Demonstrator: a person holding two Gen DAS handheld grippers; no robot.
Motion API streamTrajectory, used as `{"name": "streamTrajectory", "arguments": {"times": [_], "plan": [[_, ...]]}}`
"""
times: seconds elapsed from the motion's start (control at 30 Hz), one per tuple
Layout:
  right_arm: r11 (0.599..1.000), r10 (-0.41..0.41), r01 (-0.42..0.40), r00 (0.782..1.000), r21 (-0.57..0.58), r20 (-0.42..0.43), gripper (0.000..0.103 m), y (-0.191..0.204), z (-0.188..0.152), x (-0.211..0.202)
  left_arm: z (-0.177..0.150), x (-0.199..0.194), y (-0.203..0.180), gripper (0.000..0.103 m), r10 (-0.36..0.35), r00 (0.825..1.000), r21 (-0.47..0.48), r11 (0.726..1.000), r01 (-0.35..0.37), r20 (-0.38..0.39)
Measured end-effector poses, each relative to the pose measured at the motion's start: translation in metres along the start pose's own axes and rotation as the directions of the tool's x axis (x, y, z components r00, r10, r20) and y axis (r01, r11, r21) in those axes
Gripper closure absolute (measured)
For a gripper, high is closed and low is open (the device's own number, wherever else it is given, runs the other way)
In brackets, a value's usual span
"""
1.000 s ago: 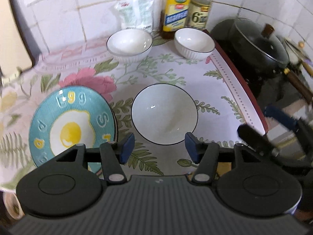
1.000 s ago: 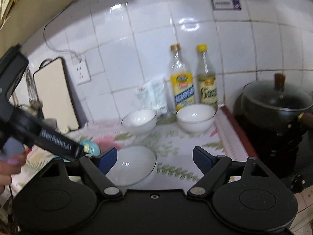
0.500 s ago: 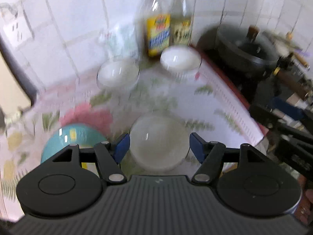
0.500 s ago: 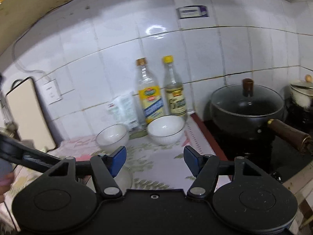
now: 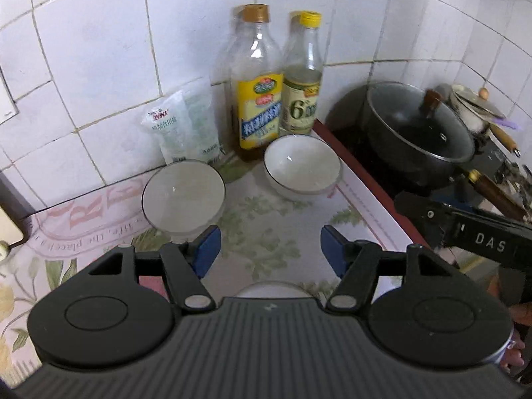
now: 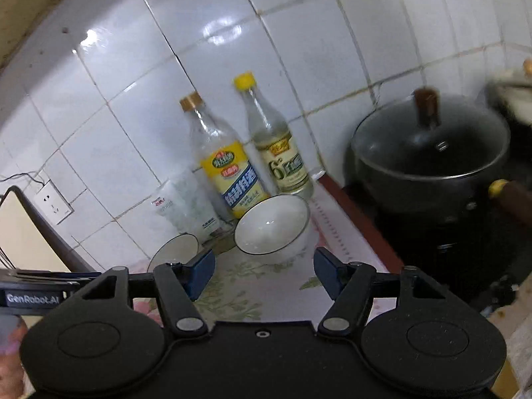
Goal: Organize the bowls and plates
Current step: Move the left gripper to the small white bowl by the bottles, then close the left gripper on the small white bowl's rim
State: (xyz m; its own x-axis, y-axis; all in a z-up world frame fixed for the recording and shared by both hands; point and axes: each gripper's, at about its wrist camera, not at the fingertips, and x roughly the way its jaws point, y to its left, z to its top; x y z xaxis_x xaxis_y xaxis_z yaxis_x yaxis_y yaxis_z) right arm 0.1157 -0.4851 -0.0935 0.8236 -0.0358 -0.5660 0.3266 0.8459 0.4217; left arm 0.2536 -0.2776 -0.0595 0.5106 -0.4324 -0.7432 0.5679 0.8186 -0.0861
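On the flowered plastic tablecloth (image 5: pixel 272 232), near the tiled wall, two white glazed ceramic bowls with thin dark rims sit apart: left bowl (image 5: pixel 183 196), right bowl (image 5: pixel 302 166). Left gripper (image 5: pixel 270 249) and right gripper (image 6: pixel 264 274) both hover with jaws wide, holding nothing. Judgement: bowls stiff, breakable, slick-glazed, moderately heavy; best pinched across the rim wall.

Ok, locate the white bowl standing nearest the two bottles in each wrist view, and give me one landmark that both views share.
Left wrist: the white bowl sits just above centre, right below the two bottles, beyond the open left gripper.
Right wrist: the same bowl is at centre, just beyond the open right gripper.
Shared landmark: the yellow-capped bottle behind it.
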Motion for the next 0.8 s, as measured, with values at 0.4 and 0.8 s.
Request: {"name": "streamTrajectory", "arguments": {"times": [0.4, 0.8], "plan": [[0.989, -0.039, 0.06, 0.988, 0.132, -0.152, 0.031, -0.018, 0.029, 0.109, 0.016, 0.084, -0.002, 0.042, -0.039, 0.999, -0.108, 0.993, 0.041, 0.018], [0.994, -0.064, 0.078, 0.982, 0.077, -0.175, 0.062, -0.039, 0.021, 0.156, 0.034, 0.164, -0.005, 0.059, -0.055, 0.994, -0.201, 0.979, 0.035, -0.098]]}}
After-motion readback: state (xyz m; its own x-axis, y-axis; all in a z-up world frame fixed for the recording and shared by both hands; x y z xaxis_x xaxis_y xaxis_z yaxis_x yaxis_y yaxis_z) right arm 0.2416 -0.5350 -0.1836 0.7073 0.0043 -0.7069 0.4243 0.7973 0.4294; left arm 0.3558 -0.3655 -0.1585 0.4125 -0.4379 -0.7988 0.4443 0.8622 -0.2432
